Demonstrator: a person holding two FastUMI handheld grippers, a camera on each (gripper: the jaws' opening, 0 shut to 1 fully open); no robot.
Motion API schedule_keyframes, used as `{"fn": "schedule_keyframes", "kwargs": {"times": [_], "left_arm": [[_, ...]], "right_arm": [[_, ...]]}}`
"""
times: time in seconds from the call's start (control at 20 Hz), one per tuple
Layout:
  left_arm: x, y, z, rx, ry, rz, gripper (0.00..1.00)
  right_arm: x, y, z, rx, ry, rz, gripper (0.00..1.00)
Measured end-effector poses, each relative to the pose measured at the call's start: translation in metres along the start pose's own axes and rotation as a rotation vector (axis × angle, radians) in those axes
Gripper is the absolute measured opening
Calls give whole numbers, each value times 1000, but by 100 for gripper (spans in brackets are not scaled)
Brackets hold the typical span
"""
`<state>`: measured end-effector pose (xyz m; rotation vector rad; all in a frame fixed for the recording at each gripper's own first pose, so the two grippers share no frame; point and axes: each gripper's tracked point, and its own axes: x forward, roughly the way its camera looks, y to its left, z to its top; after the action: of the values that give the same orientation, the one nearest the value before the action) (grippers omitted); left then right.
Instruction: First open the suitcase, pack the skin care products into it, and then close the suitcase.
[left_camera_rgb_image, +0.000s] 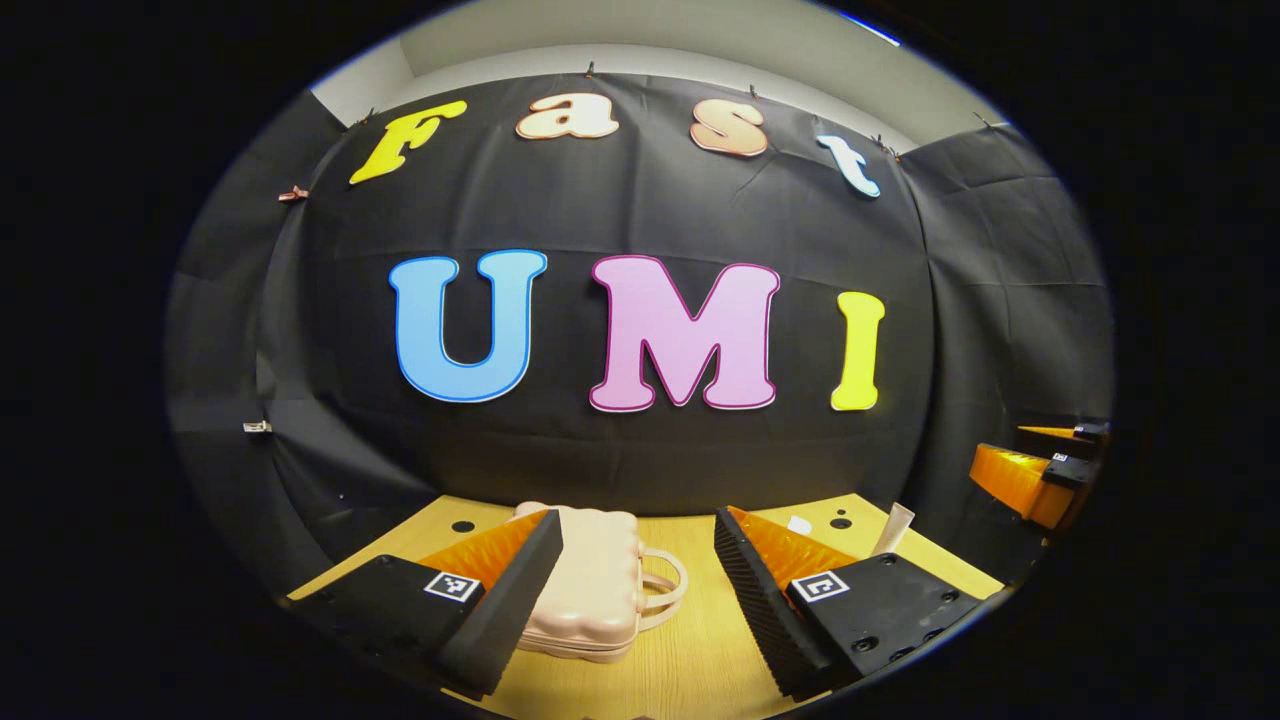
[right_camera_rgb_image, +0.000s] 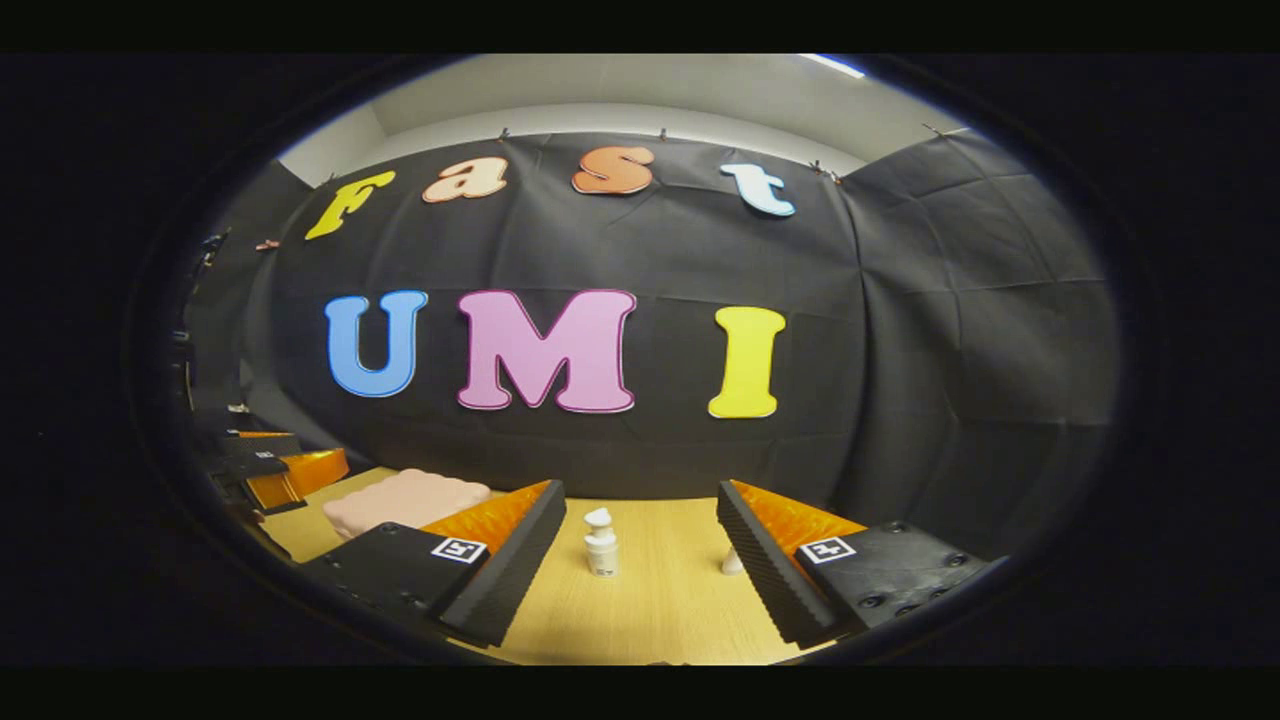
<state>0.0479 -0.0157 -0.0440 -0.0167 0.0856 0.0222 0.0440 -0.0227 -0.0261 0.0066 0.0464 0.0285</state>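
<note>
Left gripper view: the left gripper (left_camera_rgb_image: 638, 560) is held released, jaws wide, above the wooden table (left_camera_rgb_image: 700, 650); the shut pink suitcase (left_camera_rgb_image: 590, 590) is seen at lower centre, partly behind one finger. Its seam is best approached low, probably from the handle side. Right gripper view: the right gripper (right_camera_rgb_image: 640, 550), likewise spread, frames a pump bottle (right_camera_rgb_image: 600, 543) at lower centre, with bare table around and the wall beyond the far edge.

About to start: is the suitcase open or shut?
Shut. The pink suitcase lies flat on the table, halves together, handle sideways.
</note>
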Motion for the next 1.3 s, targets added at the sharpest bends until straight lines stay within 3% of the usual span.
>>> {"fn": "schedule_keyframes", "kwargs": {"times": [0.4, 0.7, 1.0, 1.2, 1.3], "left_arm": [[24, -11, -5, 0, 9, 17, 97], [67, -37, -36, 23, 63, -57, 97], [149, -75, -113, 50, 204, -134, 97], [193, -79, -172, 23, 321, -112, 96], [211, -80, -200, 39, 376, -101, 91]], "right_arm": [[26, -8, -5, 6, 7, 20, 97], [30, -3, -12, 9, 28, 41, 97], [42, -10, -30, -38, 85, 73, 97], [55, -20, -47, -63, 124, 67, 97], [65, -24, -57, -110, 132, 66, 98]]}}
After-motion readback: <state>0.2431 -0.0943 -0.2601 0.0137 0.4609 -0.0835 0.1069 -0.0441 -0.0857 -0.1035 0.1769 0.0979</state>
